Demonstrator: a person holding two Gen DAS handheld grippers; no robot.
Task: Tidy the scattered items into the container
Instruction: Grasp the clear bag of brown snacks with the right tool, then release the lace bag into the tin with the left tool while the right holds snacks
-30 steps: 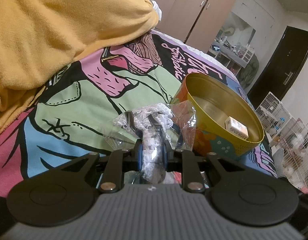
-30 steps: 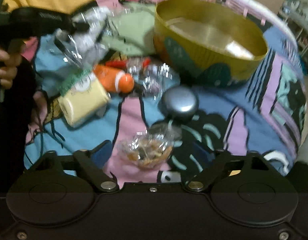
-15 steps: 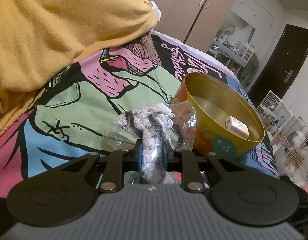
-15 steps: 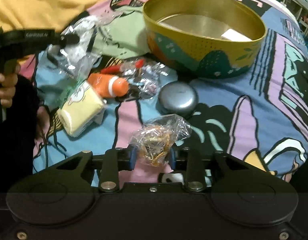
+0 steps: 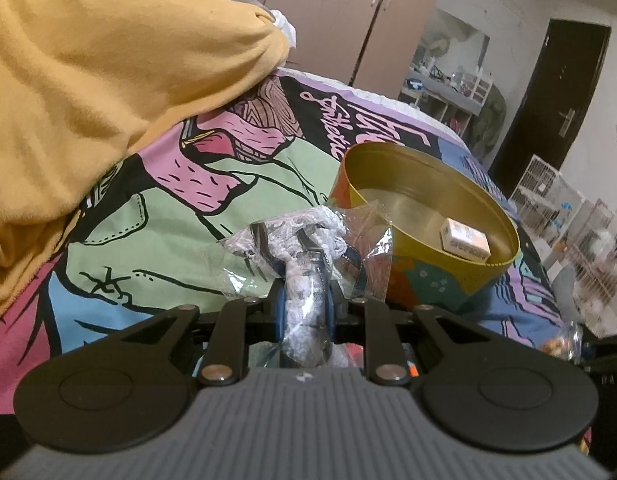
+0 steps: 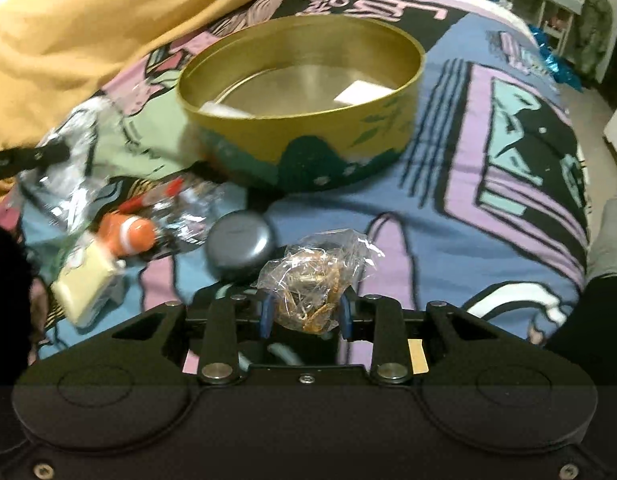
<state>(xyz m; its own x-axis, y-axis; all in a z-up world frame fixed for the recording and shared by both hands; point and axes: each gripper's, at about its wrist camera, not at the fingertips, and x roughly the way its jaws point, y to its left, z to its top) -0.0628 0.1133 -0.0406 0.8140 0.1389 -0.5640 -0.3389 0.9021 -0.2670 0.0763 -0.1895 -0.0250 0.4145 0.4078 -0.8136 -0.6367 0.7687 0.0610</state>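
A round gold tin (image 5: 436, 224) stands on the printed bedspread, with a small white box (image 5: 464, 239) inside; the tin also shows in the right wrist view (image 6: 304, 136). My left gripper (image 5: 305, 305) is shut on a clear bag of white lace (image 5: 304, 248), held just left of the tin. My right gripper (image 6: 306, 312) is shut on a clear bag of gold trinkets (image 6: 316, 276), lifted off the bed in front of the tin. The left gripper with its bag shows at the left edge of the right wrist view (image 6: 56, 152).
On the bed before the tin lie a grey round case (image 6: 240, 242), an orange-and-white toy (image 6: 128, 232), a crinkled clear packet (image 6: 188, 208) and a pale yellow packet (image 6: 84, 284). A yellow blanket (image 5: 108, 60) is heaped at the left. The bed edge drops off at the right.
My right gripper closed on the trinket bag, lifted it off the bed and moved toward the tin. My left gripper has held still with the lace bag.
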